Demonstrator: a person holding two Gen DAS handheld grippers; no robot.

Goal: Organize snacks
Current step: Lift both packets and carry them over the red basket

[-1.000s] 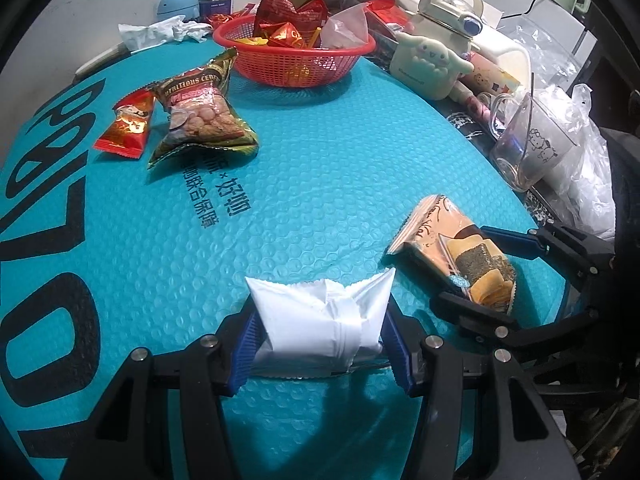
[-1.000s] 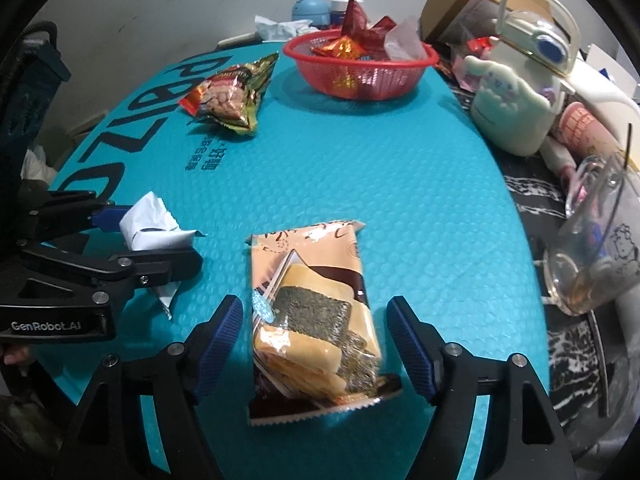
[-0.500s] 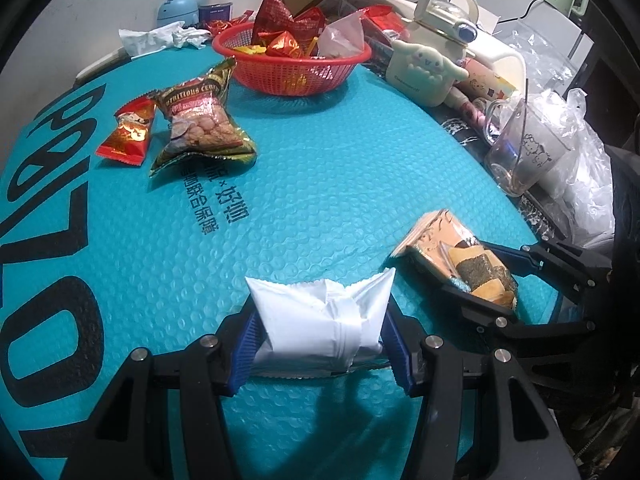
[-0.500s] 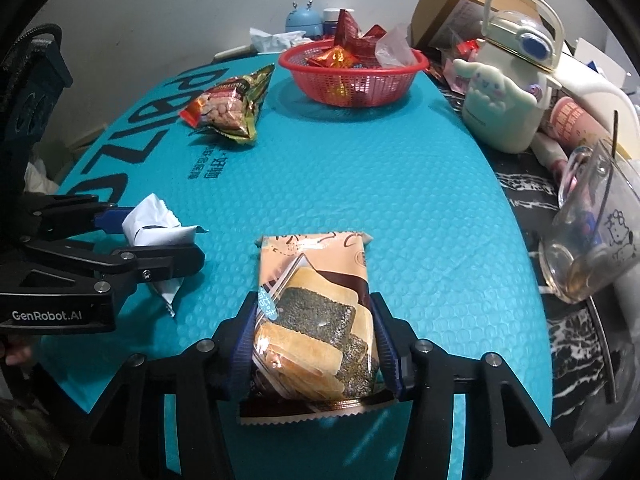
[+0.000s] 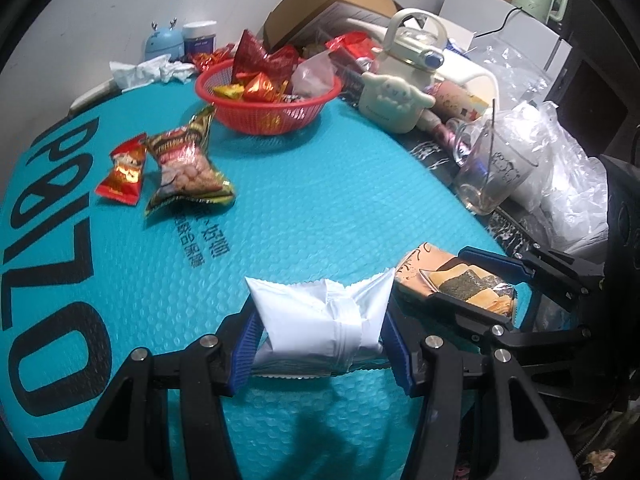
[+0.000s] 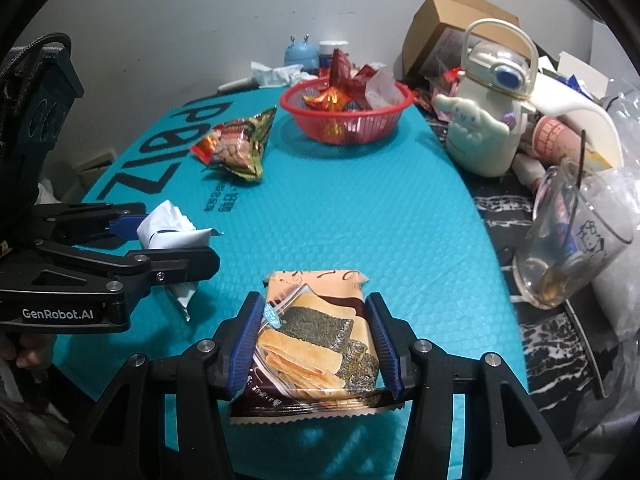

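Observation:
My left gripper (image 5: 320, 340) is shut on a white snack packet (image 5: 320, 316) and holds it above the teal mat (image 5: 304, 208). My right gripper (image 6: 316, 344) is shut on an orange seaweed cracker packet (image 6: 312, 336), lifted off the mat. Each gripper shows in the other view: the right gripper (image 5: 476, 280) at the right, the left gripper (image 6: 160, 240) at the left. A red basket (image 5: 272, 104) with several snacks stands at the far end of the mat. A green nut packet (image 5: 186, 168) and a small red packet (image 5: 122, 172) lie left of the basket.
Along the right edge stand a cream character kettle (image 5: 400, 88), a glass cup (image 5: 492, 172) and crumpled clear plastic (image 5: 568, 168). A cardboard box (image 5: 328, 4), a blue figurine (image 5: 162, 40) and crumpled tissue (image 5: 148, 70) sit behind the basket.
My right gripper closed on the cracker packet and lifted it. Both grippers rose with their packets and now face the basket more.

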